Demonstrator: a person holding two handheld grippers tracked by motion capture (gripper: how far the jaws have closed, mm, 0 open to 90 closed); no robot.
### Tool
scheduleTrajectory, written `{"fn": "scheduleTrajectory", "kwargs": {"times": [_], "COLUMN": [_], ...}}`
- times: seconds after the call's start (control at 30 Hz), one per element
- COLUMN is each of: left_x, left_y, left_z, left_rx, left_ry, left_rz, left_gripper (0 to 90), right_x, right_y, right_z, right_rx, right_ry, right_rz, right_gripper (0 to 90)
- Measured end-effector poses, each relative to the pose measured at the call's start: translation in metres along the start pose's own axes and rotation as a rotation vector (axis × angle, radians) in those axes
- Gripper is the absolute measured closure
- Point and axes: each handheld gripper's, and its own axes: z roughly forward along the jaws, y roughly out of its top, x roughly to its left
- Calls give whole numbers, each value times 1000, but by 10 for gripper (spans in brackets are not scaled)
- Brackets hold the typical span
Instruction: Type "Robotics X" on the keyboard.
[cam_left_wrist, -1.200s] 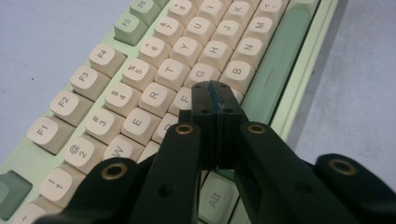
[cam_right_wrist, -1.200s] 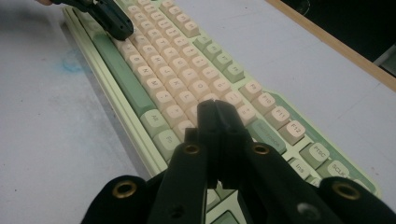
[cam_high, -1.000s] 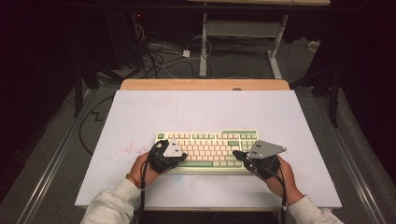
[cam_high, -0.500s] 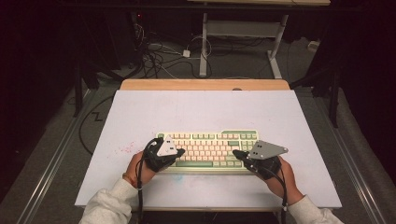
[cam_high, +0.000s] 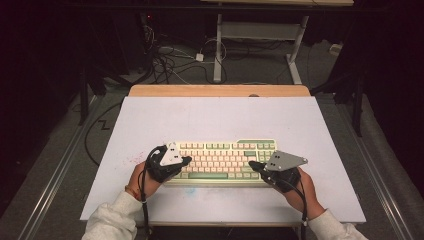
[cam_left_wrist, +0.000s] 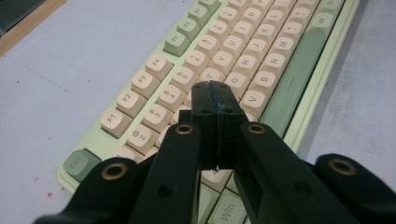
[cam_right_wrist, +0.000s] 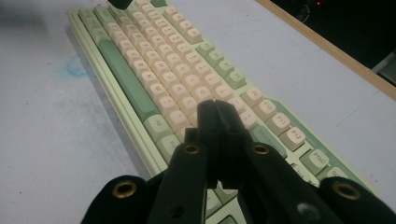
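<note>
A pale green keyboard (cam_high: 225, 157) with cream and green keys lies on the white table, near the front edge. My left gripper (cam_high: 186, 160) hovers over the keyboard's left end, jaws pressed together with nothing between them. In the left gripper view its tip (cam_left_wrist: 215, 95) sits above the letter rows of the keyboard (cam_left_wrist: 252, 56). My right gripper (cam_high: 251, 164) is over the keyboard's right end, also shut and empty. In the right gripper view its tip (cam_right_wrist: 214, 109) hangs above the keys right of the long green space bar (cam_right_wrist: 123, 77).
The white table top (cam_high: 220, 117) has a wooden strip (cam_high: 220, 90) along its far edge. Faint red specks mark the surface left of the keyboard (cam_high: 132, 161). Cables and a desk frame (cam_high: 260, 35) stand on the dark floor behind.
The left gripper has shifted slightly leftward along the keyboard's left end. The right gripper has barely moved.
</note>
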Motion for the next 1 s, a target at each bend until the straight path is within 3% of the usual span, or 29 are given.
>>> {"fn": "scheduleTrajectory", "kwargs": {"times": [1.0], "left_x": [7], "left_y": [-7], "left_z": [18], "left_rx": [55], "left_ry": [-23], "left_rz": [-26], "left_gripper": [872], "right_x": [1], "right_y": [-1], "right_z": [3], "right_rx": [15], "right_ry": [12], "right_rz": [-2], "right_gripper": [900]}}
